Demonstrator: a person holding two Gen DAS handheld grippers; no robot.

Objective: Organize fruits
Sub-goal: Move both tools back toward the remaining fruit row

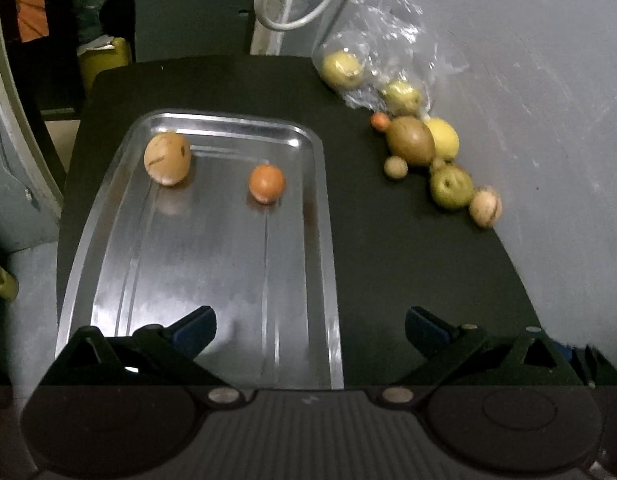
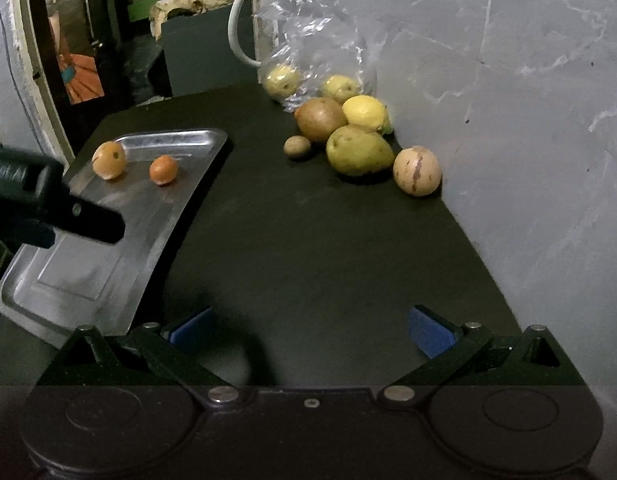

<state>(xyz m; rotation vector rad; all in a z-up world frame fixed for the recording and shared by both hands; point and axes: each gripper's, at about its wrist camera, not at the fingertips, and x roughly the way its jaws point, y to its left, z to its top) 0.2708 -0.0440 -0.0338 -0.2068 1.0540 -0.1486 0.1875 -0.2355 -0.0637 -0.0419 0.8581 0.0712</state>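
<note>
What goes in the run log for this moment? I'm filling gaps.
left gripper: open, empty, over tray | right gripper: open, empty | on tray: tan fruit, orange fruit | remaining fruits on table by bag

Grey scuffed wall (image 2: 508, 80), black table (image 2: 308, 240), white cable (image 1: 276, 4), dim light

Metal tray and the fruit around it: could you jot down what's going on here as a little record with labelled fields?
surface: dark table against a grey wall
tray: metal tray on the table's left side
on tray: tan round fruit and small orange fruit, apart from each other
off tray: loose pile by the wall, including a lemon, a green pear-like fruit and a striped pale fruit
bag: clear plastic bag holding two yellowish fruits
left gripper: open, empty, over the tray's near end
right gripper: open, empty, over bare table
</note>
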